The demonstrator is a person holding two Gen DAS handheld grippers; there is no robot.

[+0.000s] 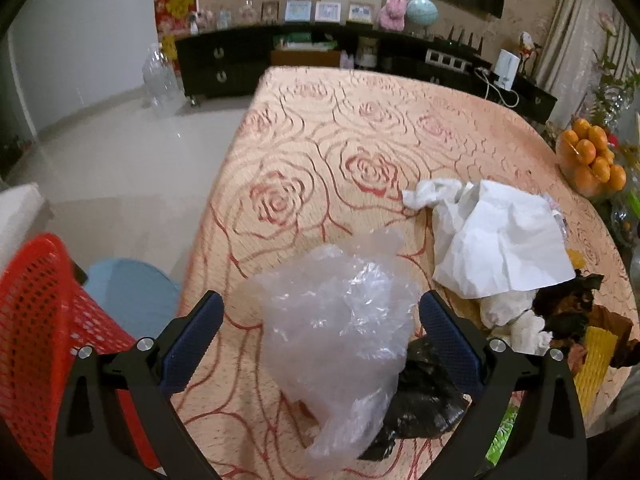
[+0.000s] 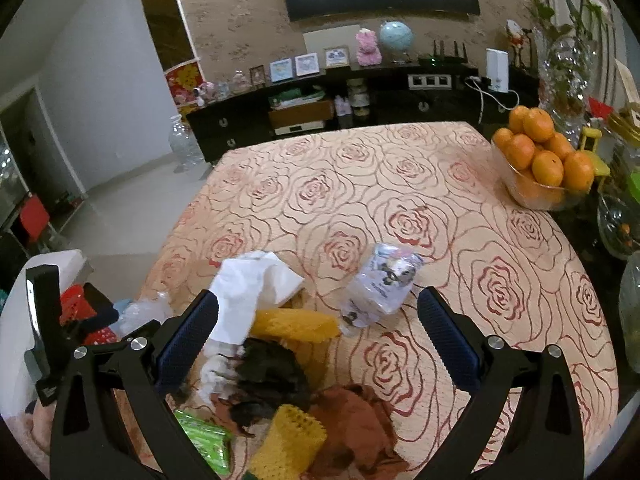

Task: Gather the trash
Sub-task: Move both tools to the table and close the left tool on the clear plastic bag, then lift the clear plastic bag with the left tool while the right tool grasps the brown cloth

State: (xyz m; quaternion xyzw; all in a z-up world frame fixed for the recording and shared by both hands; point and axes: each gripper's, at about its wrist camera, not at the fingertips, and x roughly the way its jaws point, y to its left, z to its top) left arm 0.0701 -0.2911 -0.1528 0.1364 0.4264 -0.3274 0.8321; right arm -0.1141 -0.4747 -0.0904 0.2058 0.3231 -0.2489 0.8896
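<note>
In the left wrist view a crumpled clear plastic bag (image 1: 340,332) lies on the rose-patterned tablecloth (image 1: 320,152), between the spread fingers of my left gripper (image 1: 322,308), which is open. A black plastic bag (image 1: 424,392) sits under its right side, and white crumpled paper (image 1: 500,240) lies beyond. My right gripper (image 2: 318,308) is open above a trash pile: white paper (image 2: 252,284), yellow foam netting (image 2: 296,324), dark wilted scraps (image 2: 268,372), brown paper (image 2: 356,428), a green wrapper (image 2: 204,440) and a clear printed packet (image 2: 380,284).
A red mesh basket (image 1: 36,320) and a light blue stool (image 1: 128,292) stand left of the table. A glass bowl of oranges (image 2: 540,164) sits at the table's right edge beside glass vases (image 2: 568,64). A dark cabinet (image 1: 224,64) lines the far wall.
</note>
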